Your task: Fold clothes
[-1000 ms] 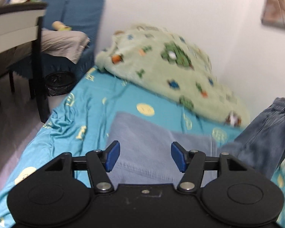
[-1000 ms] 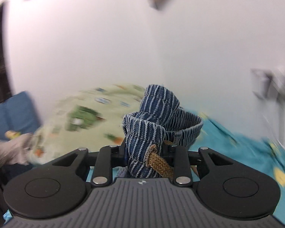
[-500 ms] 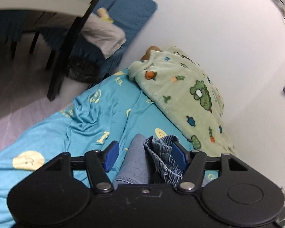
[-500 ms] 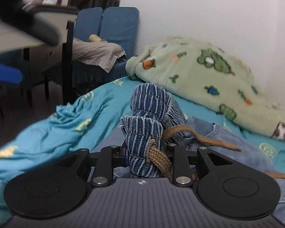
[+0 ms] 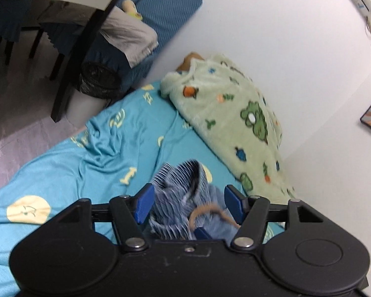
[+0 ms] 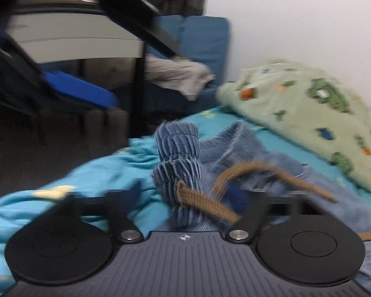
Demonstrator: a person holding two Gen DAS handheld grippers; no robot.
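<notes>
A blue denim garment (image 6: 272,173) lies bunched on the turquoise bed sheet (image 5: 86,168). Its striped waistband (image 6: 178,148) and brown drawstring (image 6: 205,205) stand between the fingers of my right gripper (image 6: 184,194). Those jaws are opening and stand wide, with the pads off the cloth. In the left wrist view the same striped waistband (image 5: 183,180) and drawstring (image 5: 205,210) sit between the blue pads of my left gripper (image 5: 189,205). It is open and shows no squeeze on the fabric. A blue pad (image 6: 81,91) of the left gripper crosses the right wrist view's upper left.
A pale green fleece blanket (image 5: 235,113) with cartoon prints is heaped along the white wall. Past the bed's far end stand a blue chair (image 5: 165,7) draped with beige cloth, a dark bin (image 5: 99,79) and a table with black legs (image 5: 69,81).
My right gripper came down to the bed with the waistband clamped, then spread its jaws off it. My left gripper rolled and shifted, and the waistband now sits between its fingers.
</notes>
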